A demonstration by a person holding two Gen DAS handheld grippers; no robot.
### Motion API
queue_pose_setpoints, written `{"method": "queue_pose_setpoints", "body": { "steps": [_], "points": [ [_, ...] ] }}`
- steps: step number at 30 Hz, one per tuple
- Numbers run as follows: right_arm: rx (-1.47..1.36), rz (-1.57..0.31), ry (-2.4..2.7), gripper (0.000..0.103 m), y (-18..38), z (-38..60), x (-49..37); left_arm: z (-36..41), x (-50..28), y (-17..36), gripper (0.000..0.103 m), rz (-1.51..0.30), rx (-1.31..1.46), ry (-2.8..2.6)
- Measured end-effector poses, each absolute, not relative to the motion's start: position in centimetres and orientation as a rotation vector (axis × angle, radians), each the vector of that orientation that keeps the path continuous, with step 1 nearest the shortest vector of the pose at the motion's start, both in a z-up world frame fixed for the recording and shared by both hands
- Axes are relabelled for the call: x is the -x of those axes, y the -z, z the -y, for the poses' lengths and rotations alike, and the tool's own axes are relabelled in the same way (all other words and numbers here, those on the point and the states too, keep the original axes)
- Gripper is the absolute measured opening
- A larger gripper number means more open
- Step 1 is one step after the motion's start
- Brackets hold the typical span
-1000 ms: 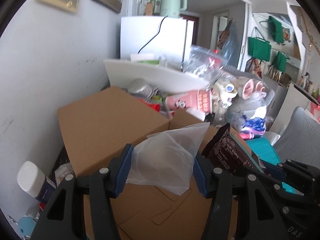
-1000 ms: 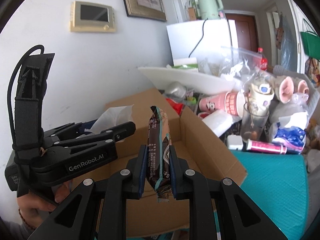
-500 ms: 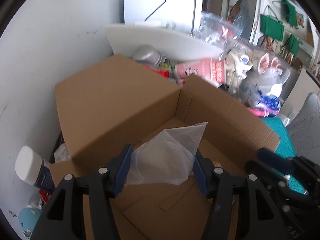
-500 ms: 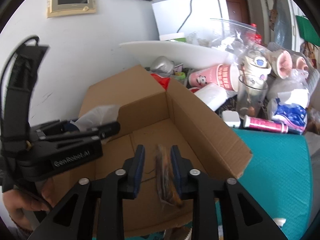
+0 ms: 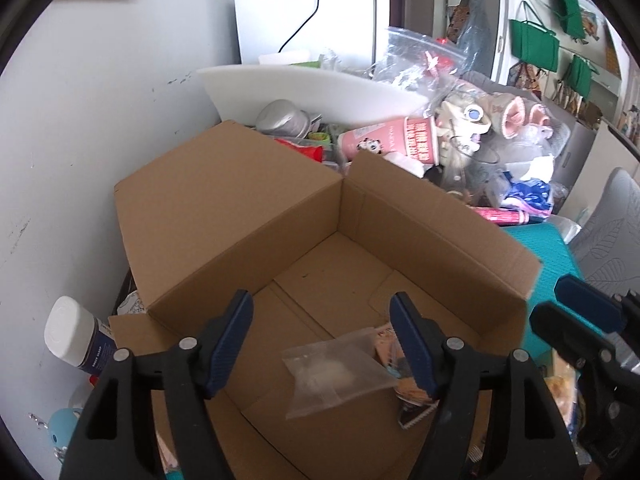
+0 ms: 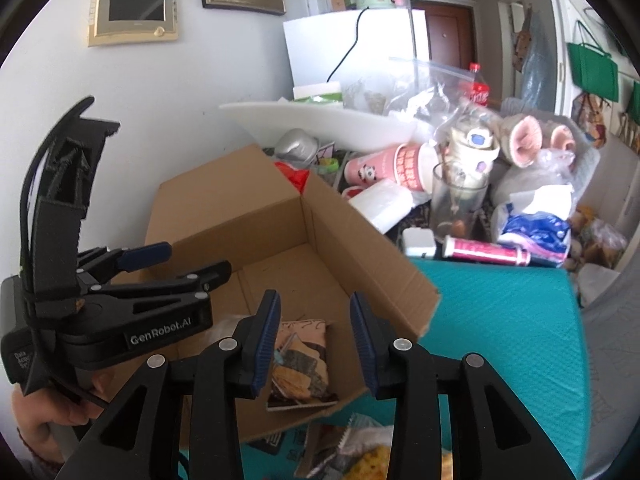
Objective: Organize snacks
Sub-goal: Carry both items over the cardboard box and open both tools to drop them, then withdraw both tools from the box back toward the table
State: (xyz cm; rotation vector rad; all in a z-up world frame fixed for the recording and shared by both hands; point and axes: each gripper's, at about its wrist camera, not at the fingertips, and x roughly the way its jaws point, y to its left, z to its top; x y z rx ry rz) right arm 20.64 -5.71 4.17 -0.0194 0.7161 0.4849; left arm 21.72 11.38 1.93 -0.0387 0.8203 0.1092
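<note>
With both snacks lying on the floor of the cardboard box (image 5: 248, 216), clear bag (image 5: 334, 376) left of brown packet (image 6: 300, 364), left gripper (image 5: 324, 344) and right gripper (image 6: 314, 340) hang released; lift straight up, clear of the box's near-right flap.

The left gripper (image 5: 322, 340) fills the lower part of the left wrist view, its blue-padded fingers (image 5: 230, 338) spread wide with nothing between them. The right gripper (image 6: 314, 340) sits at the lower centre of the right wrist view, jaws likewise parted and bare. A hand (image 6: 60, 412) grips the left tool's handle at lower left.
</note>
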Motion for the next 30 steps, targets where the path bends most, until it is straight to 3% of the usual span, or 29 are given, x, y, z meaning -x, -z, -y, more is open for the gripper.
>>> {"method": "queue_pose_setpoints", "body": {
  "steps": [22,30],
  "points": [
    [0.034,-0.545,-0.440,0.036,-11.0,11.2,-11.1,-6.8,-10.2,-10.3,0.070,-0.599,0.029,-0.044],
    [0.045,-0.479,-0.405,0.042,-12.2,14.1,-5.7,-4.1,-4.7,-12.0,0.070,-0.526,-0.001,-0.005]
  ]
}}
